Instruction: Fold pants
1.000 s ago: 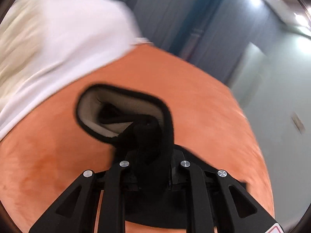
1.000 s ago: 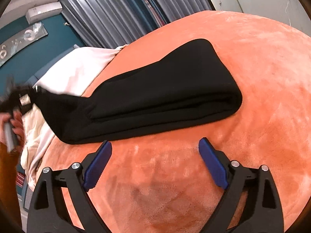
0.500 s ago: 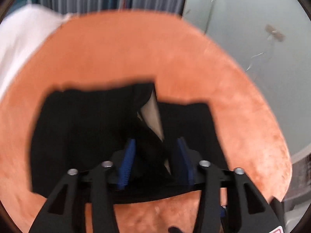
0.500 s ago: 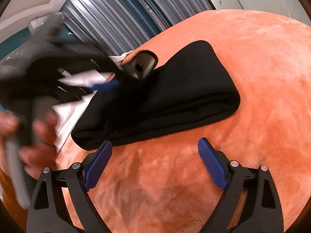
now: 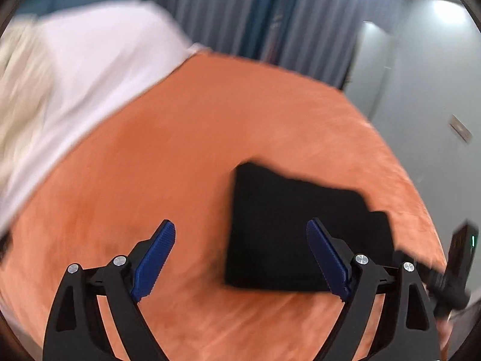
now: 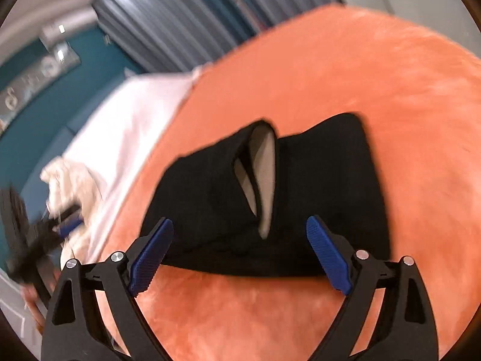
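Pants [image 6: 300, 198] show pale slit, prob. lining, only in right wrist view.

Each camera sits on its gripper and looks forward and down along the two fingers. The left wrist view looks over the orange blanket [image 5: 186, 156] toward the grey curtains [image 5: 240, 12], with the black pants [image 5: 288, 228] to its right. The right wrist view is close above the same pants [image 6: 324, 186]. Both views share the blanket, the pants, the white sheet [image 5: 99, 60] and the curtains.
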Available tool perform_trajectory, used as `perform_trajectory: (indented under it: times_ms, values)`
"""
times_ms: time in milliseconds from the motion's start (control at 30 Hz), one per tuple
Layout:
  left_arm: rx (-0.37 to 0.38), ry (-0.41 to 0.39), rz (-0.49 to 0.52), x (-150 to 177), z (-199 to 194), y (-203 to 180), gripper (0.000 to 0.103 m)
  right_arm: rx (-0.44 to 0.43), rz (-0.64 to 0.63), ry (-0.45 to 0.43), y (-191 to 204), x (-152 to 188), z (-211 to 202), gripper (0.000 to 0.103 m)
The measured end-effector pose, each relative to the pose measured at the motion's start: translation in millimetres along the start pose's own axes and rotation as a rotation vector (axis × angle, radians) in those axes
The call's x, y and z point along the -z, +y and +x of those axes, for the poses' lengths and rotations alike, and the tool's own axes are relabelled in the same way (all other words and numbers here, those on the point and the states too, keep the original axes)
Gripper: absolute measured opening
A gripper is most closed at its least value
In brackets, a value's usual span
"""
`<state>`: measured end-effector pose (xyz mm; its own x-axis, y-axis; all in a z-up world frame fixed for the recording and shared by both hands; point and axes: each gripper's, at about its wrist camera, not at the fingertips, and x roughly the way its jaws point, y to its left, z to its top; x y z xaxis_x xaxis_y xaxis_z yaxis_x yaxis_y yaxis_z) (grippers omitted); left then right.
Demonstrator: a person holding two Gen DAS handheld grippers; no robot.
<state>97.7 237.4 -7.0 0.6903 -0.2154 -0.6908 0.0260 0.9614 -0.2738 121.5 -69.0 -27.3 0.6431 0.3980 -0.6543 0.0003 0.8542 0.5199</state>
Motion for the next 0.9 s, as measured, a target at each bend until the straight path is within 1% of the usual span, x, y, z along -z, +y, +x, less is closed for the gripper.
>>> perform_trajectory:
  times_ms: [33,67,133,167,200,233,267,300,333,367,400,467,500,533,567,600,633,667,700,733,767,800,833,867,900]
  values:
    - [-0.004,0.021,-0.027,8.5,4.5,10.4,0.086,0.024,0.001,0.045,1.8,-6.9,16.0,0.088]
    - [-0.008,0.047,-0.063,19.2,9.2,24.5,0.086,0.074,0.008,0.105,1.3,-12.6,39.3,0.088]
    - [-0.017,0.067,-0.094,35.3,14.3,42.8,0.086,0.109,0.017,0.138,1.6,-9.6,61.1,0.089]
    - [-0.018,0.074,-0.102,42.5,17.9,47.0,0.086,0.128,0.005,0.124,4.5,-7.7,65.0,0.088]
    - [-0.021,0.081,-0.102,40.0,26.7,47.9,0.086,0.152,-0.028,0.103,10.2,-5.6,68.1,0.064]
    - [-0.030,0.093,-0.100,44.9,30.2,50.8,0.086,0.155,-0.055,0.099,15.6,-4.5,70.2,0.035]
    - [-0.033,0.103,-0.101,47.1,25.6,57.7,0.086,0.171,-0.065,0.108,20.5,-2.8,74.4,0.031]
    - [-0.032,0.118,-0.102,48.5,30.0,57.4,0.086,0.171,-0.059,0.103,23.8,-4.5,74.5,0.016]
    - [-0.028,0.131,-0.108,48.9,33.2,55.6,0.086,0.132,-0.051,0.103,28.0,-10.2,71.4,0.016]
    - [-0.017,0.136,-0.112,52.4,26.8,61.2,0.086,0.115,-0.046,0.086,32.2,-16.0,63.1,0.016]
    - [0.003,0.136,-0.113,49.4,26.3,57.5,0.086,0.100,-0.046,0.060,35.7,-22.9,52.1,0.016]
    - [0.038,0.115,-0.097,44.2,20.9,52.3,0.086,0.064,-0.048,-0.009,37.5,-38.8,16.1,0.016]
    - [0.050,0.104,-0.081,43.4,18.2,52.3,0.086,0.072,-0.053,-0.038,35.1,-41.9,1.9,0.015]
    - [0.060,0.099,-0.055,41.0,17.6,42.9,0.086,0.097,-0.058,-0.066,29.6,-44.2,-12.5,0.016]
    - [0.064,0.100,-0.043,41.1,20.6,43.8,0.086,0.145,-0.053,-0.085,13.3,-42.7,-26.1,0.016]
    - [0.072,0.105,-0.031,40.8,25.5,37.7,0.087,0.181,-0.040,-0.078,-2.3,-40.4,-28.6,0.017]
    - [0.091,0.122,-0.028,40.9,34.9,29.5,0.087,0.222,-0.010,-0.022,-29.7,-34.5,-19.2,0.020]
    - [0.106,0.142,-0.034,41.4,43.1,24.9,0.086,0.249,0.013,0.054,-53.0,-27.3,-3.7,0.023]
    - [0.126,0.170,-0.047,42.3,54.7,19.8,0.086,0.250,0.034,0.089,-66.6,-17.9,4.7,0.029]
    - [0.147,0.194,-0.067,42.0,64.0,15.3,0.086,0.215,0.063,0.073,-78.0,-11.1,4.0,0.031]
    - [0.166,0.220,-0.094,41.2,75.0,11.5,0.086,0.152,0.101,0.022,-83.5,-8.5,-9.3,0.033]
    - [0.176,0.231,-0.121,39.9,81.8,10.3,0.086,0.133,0.137,-0.008,-86.5,-8.1,-23.1,0.047]
    - [0.190,0.238,-0.152,38.3,88.1,10.4,0.086,0.135,0.149,-0.029,-88.8,-7.8,-32.1,0.060]
    - [0.207,0.252,-0.201,34.6,97.2,11.5,0.086,0.139,0.150,-0.068,-91.9,-6.2,-45.3,0.061]
    - [0.221,0.257,-0.229,32.0,102.5,13.2,0.086,0.141,0.148,-0.077,-93.5,-4.8,-50.4,0.061]
